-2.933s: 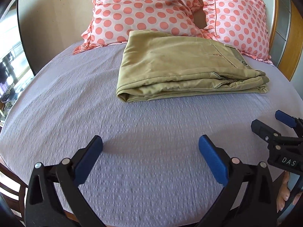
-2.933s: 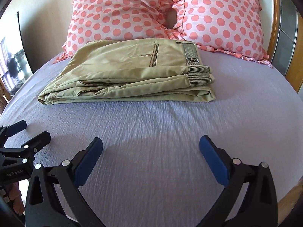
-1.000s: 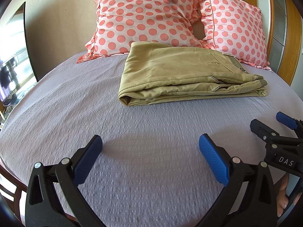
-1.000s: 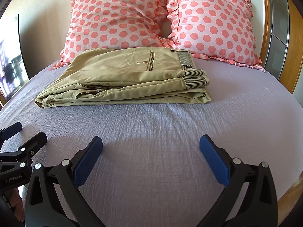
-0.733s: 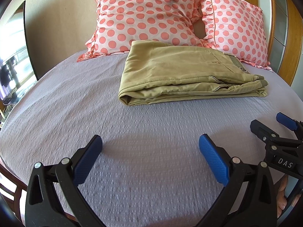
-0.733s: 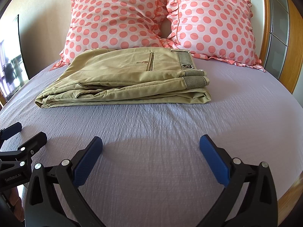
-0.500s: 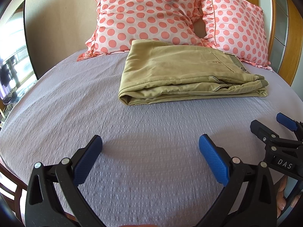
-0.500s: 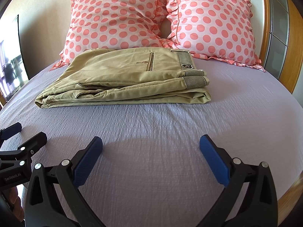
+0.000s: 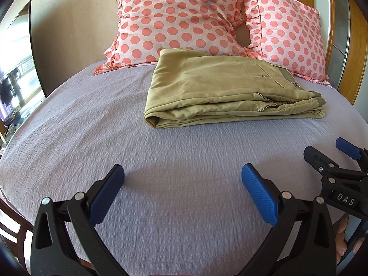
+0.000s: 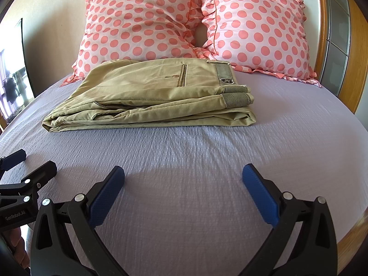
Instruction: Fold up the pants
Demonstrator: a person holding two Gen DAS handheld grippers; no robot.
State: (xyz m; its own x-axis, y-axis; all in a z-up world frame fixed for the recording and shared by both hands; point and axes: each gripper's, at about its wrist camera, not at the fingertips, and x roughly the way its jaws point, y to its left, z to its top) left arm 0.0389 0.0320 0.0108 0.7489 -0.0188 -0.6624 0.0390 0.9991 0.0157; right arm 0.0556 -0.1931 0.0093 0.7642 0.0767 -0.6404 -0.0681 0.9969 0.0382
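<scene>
The khaki pants [image 9: 220,92] lie folded in a flat stack on the lilac bed cover [image 9: 92,119], just in front of the pillows; they also show in the right wrist view [image 10: 147,96], waistband to the right. My left gripper [image 9: 182,181] is open and empty, low over the near part of the bed, well short of the pants. My right gripper [image 10: 183,181] is open and empty too, beside it. Each gripper shows at the edge of the other's view: the right gripper [image 9: 331,151], the left gripper [image 10: 25,163].
Two pink polka-dot pillows [image 10: 138,23] [image 10: 257,30] lean at the head of the bed behind the pants. A wooden bed frame [image 10: 352,73] rises on the right. A dark-framed screen or mirror [image 9: 16,64] stands at the left. The bed's near edge is close below the grippers.
Both grippers have dropped and tilted slightly since 2.9 s ago, so the pants sit a little lower in view. Over the last second nearly nothing moved. The pants stay still.
</scene>
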